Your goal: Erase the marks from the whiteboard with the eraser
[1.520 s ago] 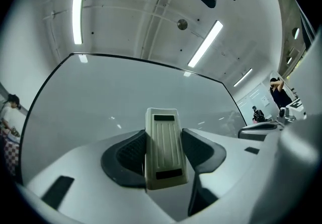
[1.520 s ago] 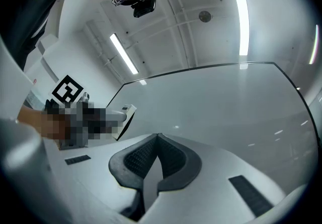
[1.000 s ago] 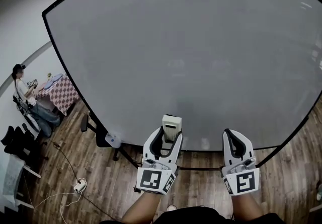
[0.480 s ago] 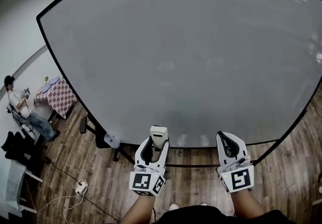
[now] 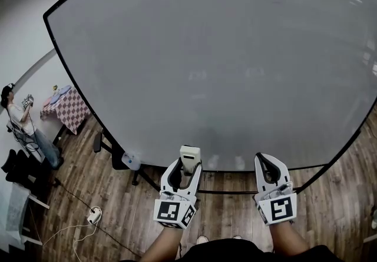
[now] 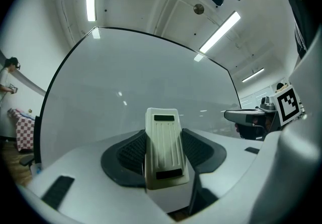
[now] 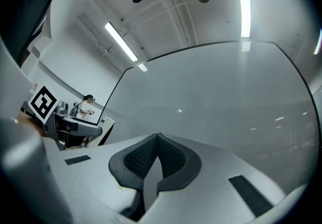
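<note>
- The left hand-held gripper (image 5: 187,166) is clamped on the eraser (image 6: 163,148). The eraser stands upright between its jaws just below the whiteboard's (image 5: 224,60) bottom edge, off the surface. Much of the eraser projects past the pads, so in my judgement hard sideways strokes could twist it or lever it out.
- The whiteboard looks nearly clean, with only faint grey smudges near its middle and along its lower edge. They are easy to miss, and I cannot tell whether they are marks or reflections.
- The right hand-held gripper (image 5: 268,163) is closed on nothing, below the whiteboard beside the left one. It braces nothing, so firm pressure might rock the whiteboard on its stand.
- A power strip (image 5: 93,216) with its cable lies on the floor below the whiteboard's left corner, a tripping risk when reaching that side.
</note>
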The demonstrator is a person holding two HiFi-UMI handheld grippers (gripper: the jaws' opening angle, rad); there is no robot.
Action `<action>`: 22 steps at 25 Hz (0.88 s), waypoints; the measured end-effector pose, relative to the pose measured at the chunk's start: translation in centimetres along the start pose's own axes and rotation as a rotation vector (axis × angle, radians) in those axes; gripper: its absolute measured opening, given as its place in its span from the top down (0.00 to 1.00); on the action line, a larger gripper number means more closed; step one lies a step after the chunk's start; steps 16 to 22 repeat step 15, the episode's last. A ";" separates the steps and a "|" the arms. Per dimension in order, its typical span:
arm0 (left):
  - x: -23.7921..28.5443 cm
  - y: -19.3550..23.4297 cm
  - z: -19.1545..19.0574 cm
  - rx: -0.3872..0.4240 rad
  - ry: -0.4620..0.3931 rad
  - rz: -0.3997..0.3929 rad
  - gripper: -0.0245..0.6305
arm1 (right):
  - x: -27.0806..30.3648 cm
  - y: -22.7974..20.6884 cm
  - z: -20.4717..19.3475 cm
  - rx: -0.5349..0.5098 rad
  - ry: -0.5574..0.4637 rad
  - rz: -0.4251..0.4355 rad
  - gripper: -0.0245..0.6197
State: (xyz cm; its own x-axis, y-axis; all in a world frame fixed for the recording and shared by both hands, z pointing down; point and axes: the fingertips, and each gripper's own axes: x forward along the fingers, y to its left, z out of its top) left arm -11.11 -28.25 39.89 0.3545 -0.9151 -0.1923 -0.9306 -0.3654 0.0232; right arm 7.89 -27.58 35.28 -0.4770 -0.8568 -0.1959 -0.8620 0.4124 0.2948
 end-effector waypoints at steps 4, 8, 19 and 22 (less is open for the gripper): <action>0.2 -0.1 0.0 -0.004 0.002 0.003 0.59 | 0.1 -0.2 -0.1 0.001 0.001 0.001 0.93; 0.5 -0.4 0.2 -0.003 -0.008 0.004 0.59 | 0.2 -0.6 -0.3 0.002 0.000 0.000 0.93; 0.8 -0.5 0.5 -0.001 -0.019 0.005 0.59 | 0.6 -0.8 -0.6 0.005 -0.004 0.008 0.93; 0.8 -0.5 0.5 -0.001 -0.019 0.005 0.59 | 0.6 -0.8 -0.6 0.005 -0.004 0.008 0.93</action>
